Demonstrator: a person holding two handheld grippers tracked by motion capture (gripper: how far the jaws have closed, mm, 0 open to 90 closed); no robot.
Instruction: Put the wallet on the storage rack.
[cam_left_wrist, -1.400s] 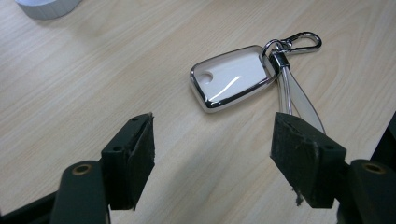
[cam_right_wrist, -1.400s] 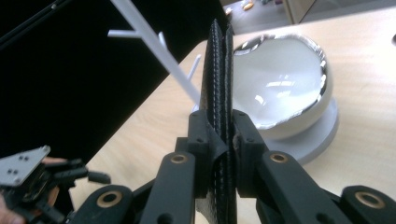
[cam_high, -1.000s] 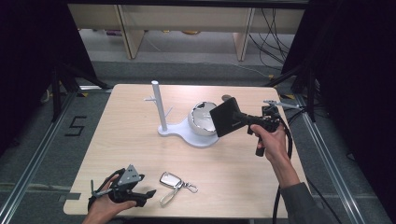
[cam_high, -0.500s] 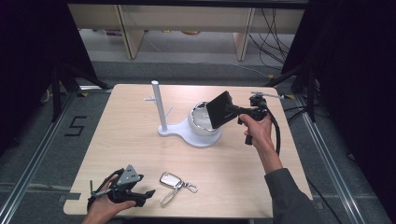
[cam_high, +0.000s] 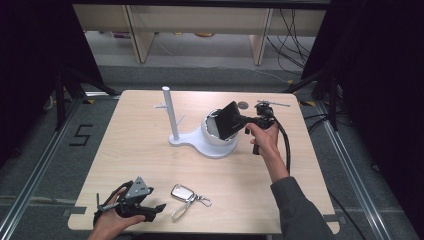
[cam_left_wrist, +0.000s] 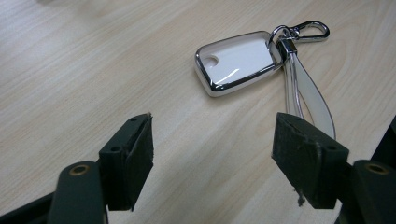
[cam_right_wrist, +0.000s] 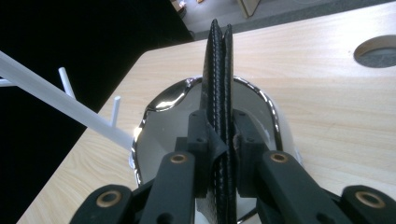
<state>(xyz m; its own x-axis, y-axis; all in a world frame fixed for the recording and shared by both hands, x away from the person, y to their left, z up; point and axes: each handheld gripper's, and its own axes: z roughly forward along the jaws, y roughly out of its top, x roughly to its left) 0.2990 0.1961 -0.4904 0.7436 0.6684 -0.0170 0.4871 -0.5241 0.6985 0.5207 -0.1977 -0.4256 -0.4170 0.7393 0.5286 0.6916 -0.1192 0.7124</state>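
Observation:
My right gripper (cam_high: 244, 123) is shut on a black leather wallet (cam_high: 229, 120) and holds it on edge above a white bowl (cam_high: 212, 134) with a chrome rim. In the right gripper view the wallet (cam_right_wrist: 215, 70) stands upright between the pads of the gripper (cam_right_wrist: 219, 135), over the bowl's rim (cam_right_wrist: 163, 100). The bowl sits on the base of a white stand whose post (cam_high: 170, 112) carries small pegs. My left gripper (cam_high: 157, 207) rests open at the front left, just left of a white key fob (cam_high: 182, 193). The fob (cam_left_wrist: 236, 60) and its strap (cam_left_wrist: 308, 98) lie ahead of the open left gripper (cam_left_wrist: 212, 158).
The light wooden table (cam_high: 150, 160) has a round cable hole (cam_high: 243, 105) behind the bowl. Its front edge runs close to my left hand. Shelving and cables lie on the floor beyond the far edge, with dark curtains at both sides.
My right gripper has carried the wallet to the left and slightly down, from beside the bowl to over it. The left gripper and the key fob have stayed put.

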